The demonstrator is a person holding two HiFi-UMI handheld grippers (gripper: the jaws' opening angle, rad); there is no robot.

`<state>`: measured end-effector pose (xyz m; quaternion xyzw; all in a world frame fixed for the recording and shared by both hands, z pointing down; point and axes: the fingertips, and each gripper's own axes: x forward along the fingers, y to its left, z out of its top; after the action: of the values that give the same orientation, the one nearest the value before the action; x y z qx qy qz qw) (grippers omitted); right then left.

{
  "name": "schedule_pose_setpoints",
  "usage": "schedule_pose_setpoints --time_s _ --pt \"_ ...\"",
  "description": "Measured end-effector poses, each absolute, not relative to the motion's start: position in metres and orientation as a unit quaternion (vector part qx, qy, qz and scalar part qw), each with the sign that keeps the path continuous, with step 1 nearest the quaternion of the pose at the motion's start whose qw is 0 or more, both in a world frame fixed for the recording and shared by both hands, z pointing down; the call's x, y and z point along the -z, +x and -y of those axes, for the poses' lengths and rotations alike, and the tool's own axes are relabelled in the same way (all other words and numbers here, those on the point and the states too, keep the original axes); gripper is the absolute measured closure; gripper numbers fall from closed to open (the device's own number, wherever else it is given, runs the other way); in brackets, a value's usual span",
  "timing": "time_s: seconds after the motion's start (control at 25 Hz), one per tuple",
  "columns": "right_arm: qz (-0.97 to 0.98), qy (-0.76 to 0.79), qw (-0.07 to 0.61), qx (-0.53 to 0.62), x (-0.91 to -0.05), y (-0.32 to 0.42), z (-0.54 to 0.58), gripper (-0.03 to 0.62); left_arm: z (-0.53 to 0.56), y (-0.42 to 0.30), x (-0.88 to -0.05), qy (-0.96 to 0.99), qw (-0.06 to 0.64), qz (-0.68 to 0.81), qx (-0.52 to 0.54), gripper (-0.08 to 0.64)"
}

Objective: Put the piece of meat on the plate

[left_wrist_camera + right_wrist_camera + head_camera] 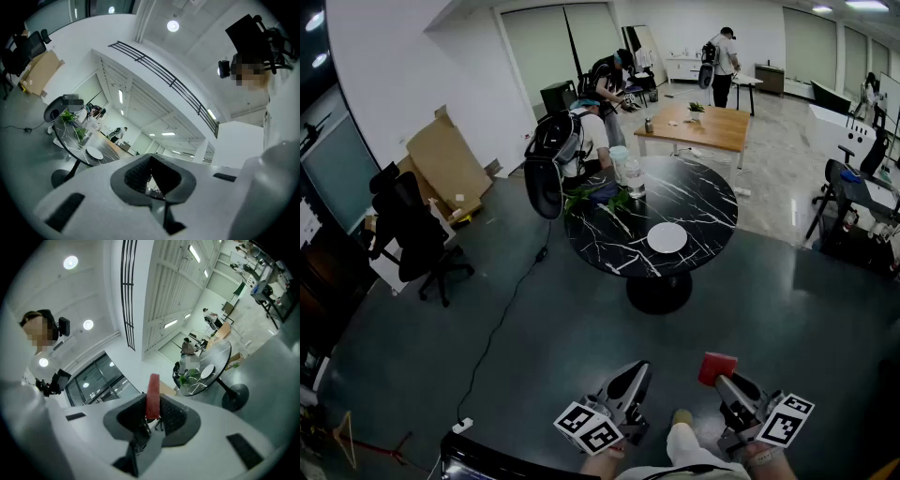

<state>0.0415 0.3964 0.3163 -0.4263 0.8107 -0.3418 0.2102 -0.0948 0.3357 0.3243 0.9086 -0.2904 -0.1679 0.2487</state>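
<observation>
A flat red piece of meat [717, 367] stands upright between the pads of my right gripper [729, 382], which is shut on it. In the right gripper view the meat [152, 394] sticks up out of the right gripper [152, 412]. The white plate [667, 237] lies bare on the round black marble table [698, 202], some way ahead of both grippers; it also shows small in both gripper views, as plate [206, 371] and plate [94, 153]. My left gripper [630, 378] hangs beside the right one, shut and holding nothing, as the left gripper [151, 180] shows in its own view.
A person with a backpack [567, 141] bends at the table's far left edge, near a bottle [635, 178] and green leaves [598, 199]. A black office chair [412, 234], cardboard [445, 164] and a floor cable [502, 319] lie left. A wooden table [698, 127] stands behind.
</observation>
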Motion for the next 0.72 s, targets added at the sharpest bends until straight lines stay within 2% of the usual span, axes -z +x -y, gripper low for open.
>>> schedule_pose_setpoints --time_s 0.72 --pt "-0.82 -0.403 0.21 0.348 -0.316 0.111 -0.265 0.506 -0.214 -0.026 -0.318 0.909 0.234 0.305 0.159 0.552"
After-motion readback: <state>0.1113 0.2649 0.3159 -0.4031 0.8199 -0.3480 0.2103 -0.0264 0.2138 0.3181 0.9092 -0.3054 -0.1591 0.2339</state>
